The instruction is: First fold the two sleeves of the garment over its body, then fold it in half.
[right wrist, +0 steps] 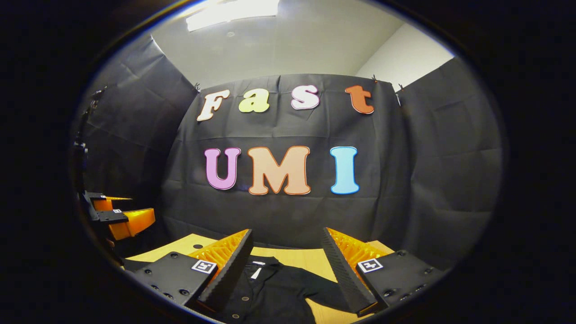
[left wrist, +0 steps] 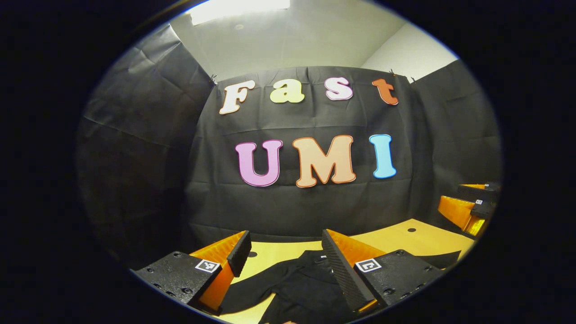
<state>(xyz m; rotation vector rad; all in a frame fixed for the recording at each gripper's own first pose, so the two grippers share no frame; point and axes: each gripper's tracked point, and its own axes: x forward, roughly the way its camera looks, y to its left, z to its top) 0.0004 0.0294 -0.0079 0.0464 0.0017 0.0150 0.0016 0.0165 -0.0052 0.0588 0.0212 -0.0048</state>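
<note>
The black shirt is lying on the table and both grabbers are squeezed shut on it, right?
Not quite. The black shirt does lie on the table, but both grippers are open above it, holding nothing. The left gripper view shows the left gripper spread wide; the right gripper view shows the right gripper the same.

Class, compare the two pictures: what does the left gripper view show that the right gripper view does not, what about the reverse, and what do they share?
Left gripper view: the right hand-held gripper sits off at the right edge, over the table's far corner. Right gripper view: the left hand-held gripper sits at the left edge, and the garment's buttons and collar label are plain to see. Shared: open fingers low in front, the black garment lying on the wooden table, the black cloth wall and the ceiling light.
</note>
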